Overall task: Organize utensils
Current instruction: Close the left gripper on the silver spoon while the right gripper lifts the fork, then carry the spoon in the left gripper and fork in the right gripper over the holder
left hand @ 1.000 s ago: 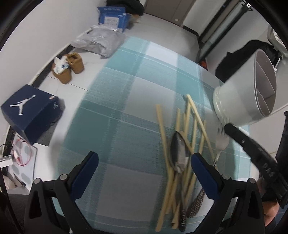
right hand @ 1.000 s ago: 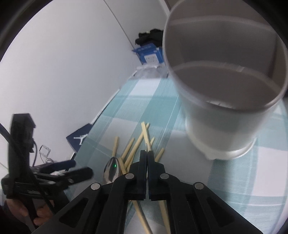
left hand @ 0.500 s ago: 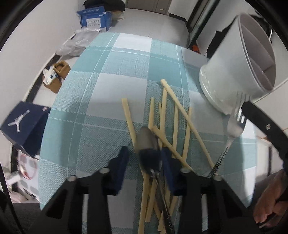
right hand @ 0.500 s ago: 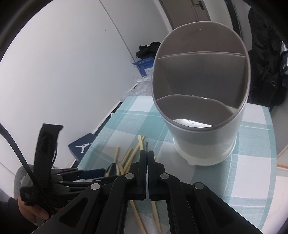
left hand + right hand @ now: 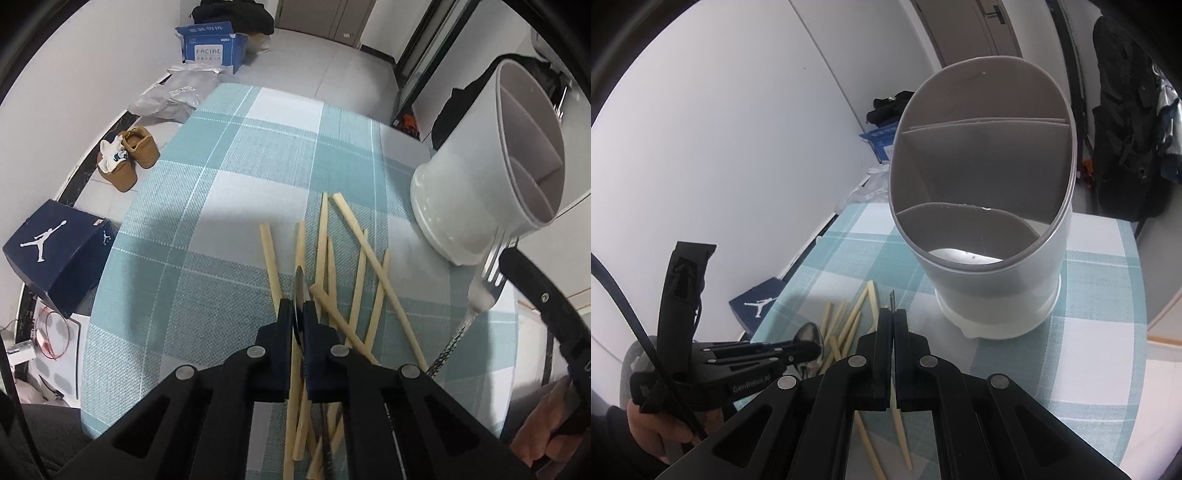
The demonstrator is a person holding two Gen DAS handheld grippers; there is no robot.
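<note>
At the bottom of the left wrist view, the left gripper (image 5: 299, 308) had just been closing and now clamped the spoon (image 5: 298, 291) edge-on between its jaws, the bowl poking out past the fingertips. In the right wrist view the same spoon (image 5: 809, 336) showed at lower left, pinched in that gripper (image 5: 812, 346), held by a hand (image 5: 652, 424) in the bottom left corner.

The right gripper (image 5: 893, 314) was clenched on the fork (image 5: 484, 284); only a thin sliver of it (image 5: 892, 300) stuck out beyond the fingertips there, while the left wrist view showed its tines at the right edge, just beside the holder's base.

Under and around the spoon lay the chopsticks (image 5: 352, 280), scattered and crossing one another on the checked tablecloth (image 5: 258, 155).

Farther off, at the right, stood the white utensil holder (image 5: 993, 295) with dividers inside; its compartments looked empty, though the fisheye view hid part of the bottoms.

On the floor at far left sat a dark blue shoebox (image 5: 51, 254), a pair of brown shoes (image 5: 129, 158) and a blue carton (image 5: 210, 46).
</note>
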